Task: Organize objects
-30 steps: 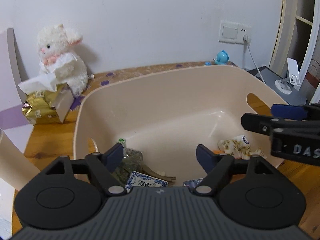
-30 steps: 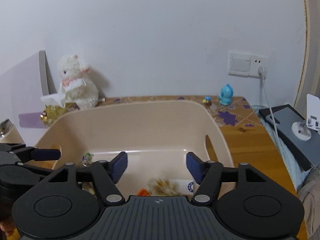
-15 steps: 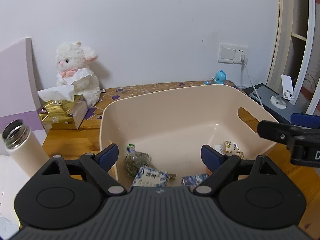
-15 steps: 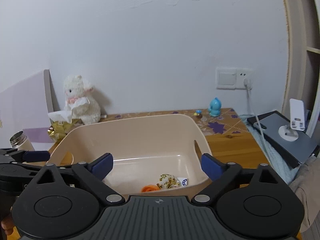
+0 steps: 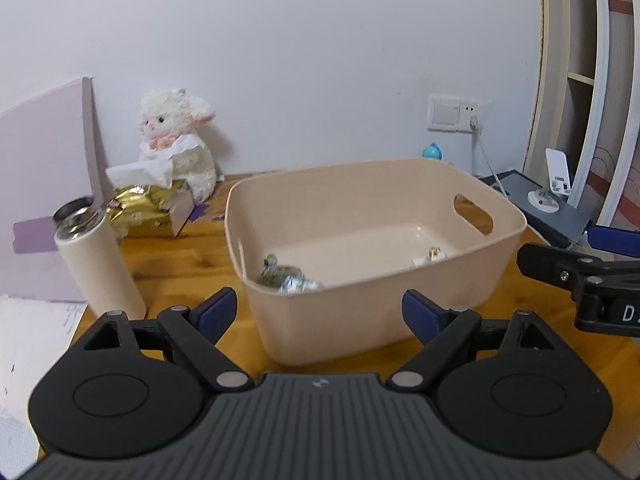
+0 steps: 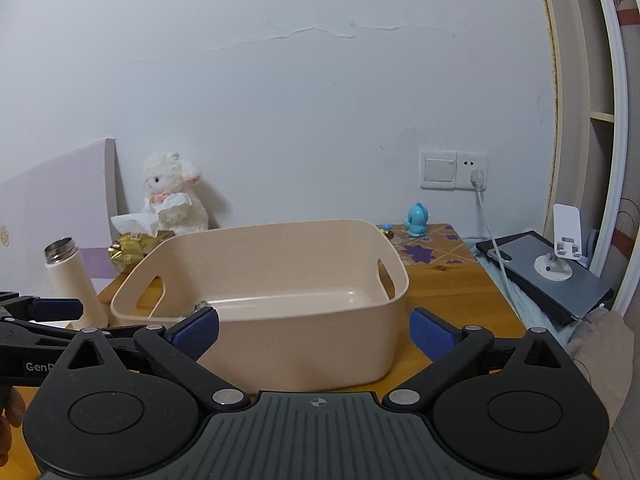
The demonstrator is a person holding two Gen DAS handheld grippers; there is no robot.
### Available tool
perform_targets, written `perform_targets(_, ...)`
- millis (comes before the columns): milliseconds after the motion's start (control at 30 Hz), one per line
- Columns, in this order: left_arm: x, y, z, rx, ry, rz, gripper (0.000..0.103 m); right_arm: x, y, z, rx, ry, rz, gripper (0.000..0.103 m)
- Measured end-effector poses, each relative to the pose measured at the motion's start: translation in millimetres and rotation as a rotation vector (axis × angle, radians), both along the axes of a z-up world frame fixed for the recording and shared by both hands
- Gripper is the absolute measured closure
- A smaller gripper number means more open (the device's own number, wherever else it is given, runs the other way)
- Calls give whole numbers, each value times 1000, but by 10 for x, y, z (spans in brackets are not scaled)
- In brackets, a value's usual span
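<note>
A beige plastic bin (image 5: 372,316) (image 6: 304,344) with cut-out handles stands on the wooden table. Small packets (image 5: 286,278) and a patterned sachet (image 5: 436,254) lie on its floor. My left gripper (image 5: 320,314) is open and empty, held back in front of the bin's near wall. My right gripper (image 6: 314,330) is also open and empty, in front of the bin. Each gripper shows at the edge of the other's view: the right gripper (image 5: 580,256) on the right side, the left gripper (image 6: 40,312) on the left.
A cream flask (image 5: 98,260) (image 6: 70,276) without a lid stands left of the bin. Behind it are a gold tissue pack (image 5: 148,210) and a white plush lamb (image 5: 176,152). A blue figurine (image 6: 417,220), a wall socket with cable (image 6: 476,176) and a dark tablet with phone stand (image 6: 552,268) are on the right.
Both grippers have pulled back and up from over the bin's inside to in front of it. The flask and more of the table have come into view. The right gripper's jaws have widened.
</note>
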State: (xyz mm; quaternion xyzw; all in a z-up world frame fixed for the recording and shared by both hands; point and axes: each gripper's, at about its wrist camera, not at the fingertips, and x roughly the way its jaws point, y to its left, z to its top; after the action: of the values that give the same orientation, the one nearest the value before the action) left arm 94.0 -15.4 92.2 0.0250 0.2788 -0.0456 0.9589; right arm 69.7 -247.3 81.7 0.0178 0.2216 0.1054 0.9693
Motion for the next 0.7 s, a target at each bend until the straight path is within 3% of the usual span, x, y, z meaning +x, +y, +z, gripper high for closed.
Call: perform_targets(700,-802,112,-89,-3,-54,4,13,-613,-26,-333,-34,69,12,0)
